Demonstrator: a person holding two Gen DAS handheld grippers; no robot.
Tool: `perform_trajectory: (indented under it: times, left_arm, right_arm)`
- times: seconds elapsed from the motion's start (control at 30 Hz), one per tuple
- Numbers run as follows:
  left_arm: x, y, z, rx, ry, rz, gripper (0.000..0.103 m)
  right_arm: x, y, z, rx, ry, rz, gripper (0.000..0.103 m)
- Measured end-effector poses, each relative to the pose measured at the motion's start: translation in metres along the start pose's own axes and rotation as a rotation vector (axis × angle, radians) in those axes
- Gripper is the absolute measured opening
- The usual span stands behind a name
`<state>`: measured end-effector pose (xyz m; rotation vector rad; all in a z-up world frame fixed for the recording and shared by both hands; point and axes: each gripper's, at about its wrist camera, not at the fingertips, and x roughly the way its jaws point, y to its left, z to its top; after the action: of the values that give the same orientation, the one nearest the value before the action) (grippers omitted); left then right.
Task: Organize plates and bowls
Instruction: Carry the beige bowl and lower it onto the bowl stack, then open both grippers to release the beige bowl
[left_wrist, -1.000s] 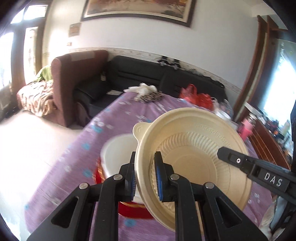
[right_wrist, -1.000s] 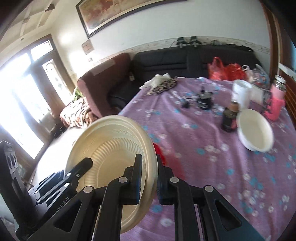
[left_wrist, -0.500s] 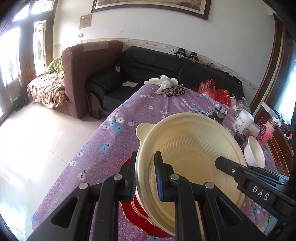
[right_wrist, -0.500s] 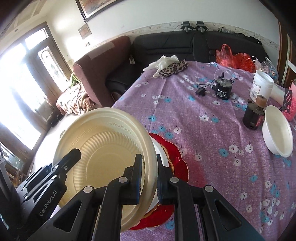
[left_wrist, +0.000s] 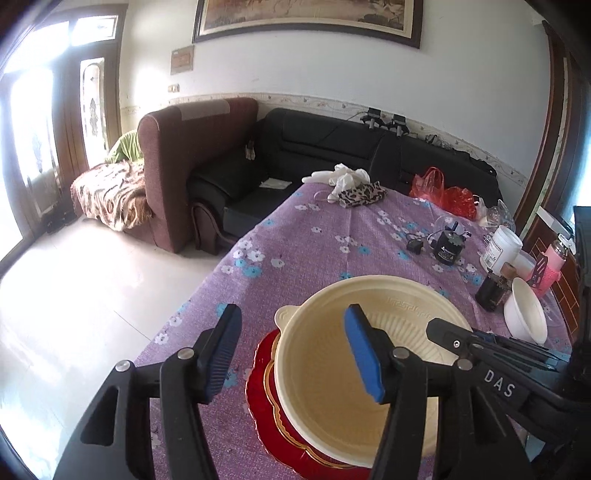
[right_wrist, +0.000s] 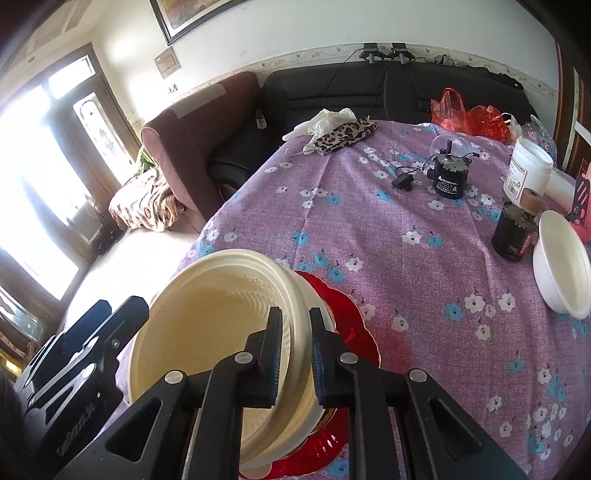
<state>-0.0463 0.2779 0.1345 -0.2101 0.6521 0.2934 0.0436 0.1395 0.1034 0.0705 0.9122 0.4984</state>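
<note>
step: dropping the cream plate (left_wrist: 332, 387) onto the stack on the red plate (left_wrist: 258, 384), near bench edge
left gripper (left_wrist: 295, 354): fingers just sprang apart, off the rim
right gripper (right_wrist: 295, 354): just easing, rim between the fingers, looks still pinched
next: let go right, back out, then fetch the white bowl (right_wrist: 561, 262)

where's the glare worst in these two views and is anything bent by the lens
Left wrist view: the door panes at the left edge are blown out and the floor shines pale; the picture frame bows. Right wrist view: the door is white glare, washing out the cream bowl rim; the table edge curves and the corners go black.
</note>
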Motion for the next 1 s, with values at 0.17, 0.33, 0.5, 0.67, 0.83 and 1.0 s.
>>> perform_trajectory:
  times: [0.17, 0.33, 0.5, 0.67, 0.83, 1.0]
  left_arm:
    - [-0.012, -0.002, 0.0, 0.008, -0.036, 0.013, 0.07]
    - [-0.026, -0.005, 0.0, 0.018, -0.065, 0.024, 0.073]
    - [-0.04, -0.01, -0.003, 0.026, -0.08, 0.015, 0.075]
    - [-0.055, -0.02, -0.009, 0.049, -0.095, 0.005, 0.078]
    - [-0.071, -0.036, -0.014, 0.085, -0.102, -0.011, 0.081]
    - [-0.084, -0.056, -0.02, 0.132, -0.115, -0.024, 0.086]
  right_arm:
    - [-0.011, 0.0, 0.0, 0.002, -0.05, -0.004, 0.051]
    - [-0.037, 0.002, 0.001, -0.022, -0.145, -0.035, 0.068]
    - [-0.057, -0.003, -0.003, -0.025, -0.173, -0.043, 0.068]
    - [-0.072, -0.016, -0.014, -0.004, -0.18, -0.053, 0.068]
    - [-0.09, -0.035, -0.027, 0.03, -0.192, -0.064, 0.068]
    - [-0.11, -0.058, -0.038, 0.07, -0.21, -0.076, 0.068]
